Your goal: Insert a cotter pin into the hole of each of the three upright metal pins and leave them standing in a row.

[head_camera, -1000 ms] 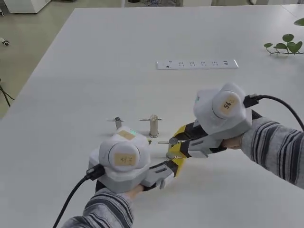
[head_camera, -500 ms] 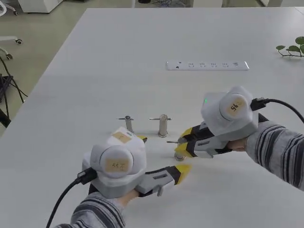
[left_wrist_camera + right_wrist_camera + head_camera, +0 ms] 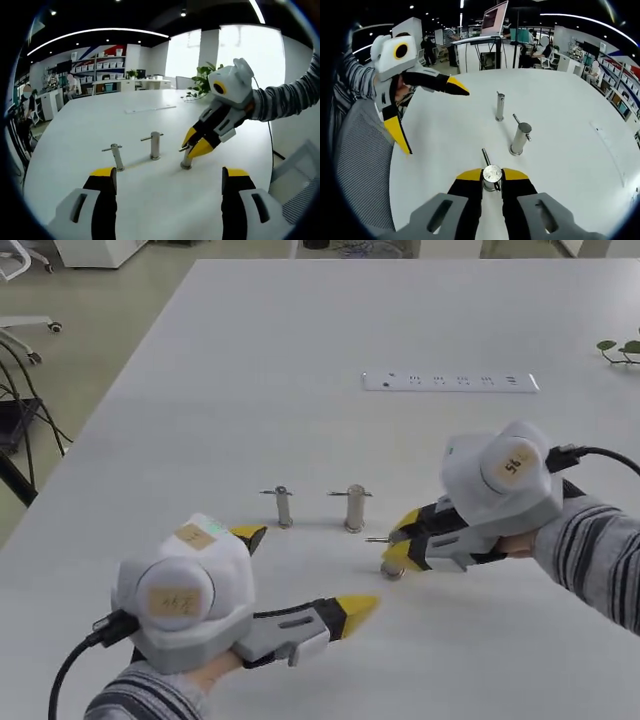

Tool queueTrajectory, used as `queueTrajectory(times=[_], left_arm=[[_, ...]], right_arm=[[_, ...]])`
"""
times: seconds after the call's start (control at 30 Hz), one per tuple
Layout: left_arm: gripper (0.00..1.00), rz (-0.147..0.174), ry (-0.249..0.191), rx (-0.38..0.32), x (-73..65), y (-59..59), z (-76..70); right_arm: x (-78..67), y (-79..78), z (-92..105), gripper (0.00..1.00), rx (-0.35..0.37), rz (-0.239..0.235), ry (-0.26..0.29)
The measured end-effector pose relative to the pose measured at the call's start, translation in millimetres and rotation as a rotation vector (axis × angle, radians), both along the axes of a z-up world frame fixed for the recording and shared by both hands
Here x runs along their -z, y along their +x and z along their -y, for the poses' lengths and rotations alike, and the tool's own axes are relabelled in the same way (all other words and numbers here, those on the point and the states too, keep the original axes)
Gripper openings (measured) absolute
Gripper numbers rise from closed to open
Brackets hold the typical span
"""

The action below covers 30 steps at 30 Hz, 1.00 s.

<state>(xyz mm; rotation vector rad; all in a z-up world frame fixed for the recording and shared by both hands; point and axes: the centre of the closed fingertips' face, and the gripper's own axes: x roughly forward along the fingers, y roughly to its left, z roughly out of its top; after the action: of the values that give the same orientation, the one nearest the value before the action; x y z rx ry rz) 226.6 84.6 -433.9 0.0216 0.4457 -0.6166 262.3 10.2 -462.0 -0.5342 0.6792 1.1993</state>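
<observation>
Right hand-held gripper [image 3: 398, 542] is clamped on the third metal pin [image 3: 492, 175], cotter pin [image 3: 485, 156] through it, standing on the worktop [image 3: 300, 390] near the middle pin [image 3: 355, 508]; left hand-held gripper [image 3: 305, 570] spread apart, empty. Best to open gently and draw straight back so the pin stays upright in the row

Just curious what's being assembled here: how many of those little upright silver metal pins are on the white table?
3: a thin silver metal pin on the left, a thicker pin beside it, and a third pin clamped in the right yellow-tipped tool. None seem hidden.
</observation>
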Motion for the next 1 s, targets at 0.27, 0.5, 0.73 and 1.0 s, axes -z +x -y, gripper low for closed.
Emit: queueTrajectory(times=[0.27, 0.5, 0.73, 1.0], left_arm=[[0.94, 0.003, 0.013, -0.043, -2.1, -2.5, -16.2], [0.98, -0.001, 0.02, -0.043, -1.2, -6.5, -20.4], [0.99, 0.006, 0.017, -0.057, -3.7, -4.4, -23.6], [0.99, -0.011, 0.018, -0.064, -0.9, -5.0, -26.5]], right_arm=[[-4.0, 11.9, 11.5, 0.09, 0.012, 0.006, -0.009], [-5.6, 29.7, 23.2, 0.09, 0.032, 0.018, -0.027], [-8.5, 46.9, 30.6, 0.09, 0.044, 0.012, -0.022], [-9.1, 50.4, 31.8, 0.09, 0.042, 0.011, -0.029]])
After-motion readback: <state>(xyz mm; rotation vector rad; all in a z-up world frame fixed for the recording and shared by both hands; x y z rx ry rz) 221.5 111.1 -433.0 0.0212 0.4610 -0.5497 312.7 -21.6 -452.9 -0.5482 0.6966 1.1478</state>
